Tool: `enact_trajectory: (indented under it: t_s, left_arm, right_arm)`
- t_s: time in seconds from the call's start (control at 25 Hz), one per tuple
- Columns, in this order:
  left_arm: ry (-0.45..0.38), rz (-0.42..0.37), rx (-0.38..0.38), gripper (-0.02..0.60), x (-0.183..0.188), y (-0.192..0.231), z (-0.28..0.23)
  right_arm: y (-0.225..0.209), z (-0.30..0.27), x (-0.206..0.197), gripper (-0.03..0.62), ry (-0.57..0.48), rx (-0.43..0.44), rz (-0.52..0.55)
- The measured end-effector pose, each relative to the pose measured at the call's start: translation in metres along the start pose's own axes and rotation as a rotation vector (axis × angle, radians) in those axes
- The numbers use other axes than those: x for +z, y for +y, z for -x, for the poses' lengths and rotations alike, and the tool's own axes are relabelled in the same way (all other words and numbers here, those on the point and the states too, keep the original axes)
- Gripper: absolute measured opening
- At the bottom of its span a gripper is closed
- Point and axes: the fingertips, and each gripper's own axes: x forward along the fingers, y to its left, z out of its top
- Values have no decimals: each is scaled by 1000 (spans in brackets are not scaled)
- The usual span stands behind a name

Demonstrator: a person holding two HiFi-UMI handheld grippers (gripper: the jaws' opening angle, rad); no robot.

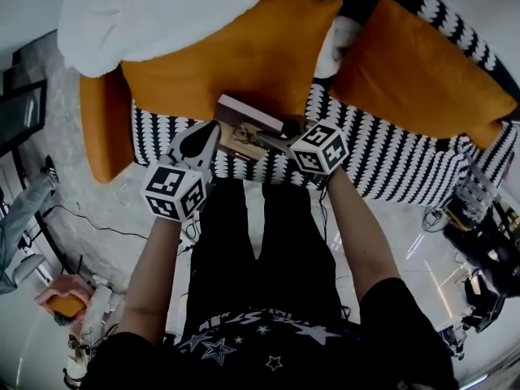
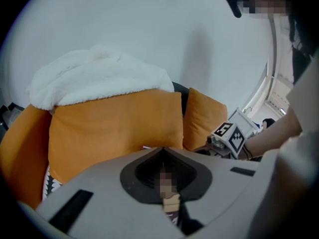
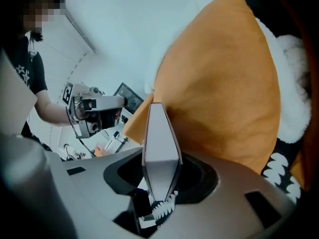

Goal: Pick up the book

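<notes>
A: Right tongs (image 1: 275, 140)?
B: You've got them clamped on the book (image 1: 242, 128), edge-on between the jaws.
A: Left tongs (image 1: 210, 136)?
B: Jaws together, tip at the book's left edge; can't tell if they pinch it.
A: Book's spot?
B: Between your tongs, at the near edge of the patterned seat (image 1: 382, 157), just before the left orange cushion (image 1: 236, 55).

orange cushions (image 1: 244, 55), white fleece blanket (image 1: 162, 15), black-and-white patterned sofa (image 1: 390, 153), grey floor (image 1: 81, 210)
</notes>
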Motion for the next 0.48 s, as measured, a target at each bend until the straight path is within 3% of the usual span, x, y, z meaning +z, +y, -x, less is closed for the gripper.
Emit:
enact_trajectory:
  t_s: [0.48]
  left_arm:
    - [-61,7,10,9,19,-21,33]
  right_arm:
    - [41,54,21,155,-99,-71,-2]
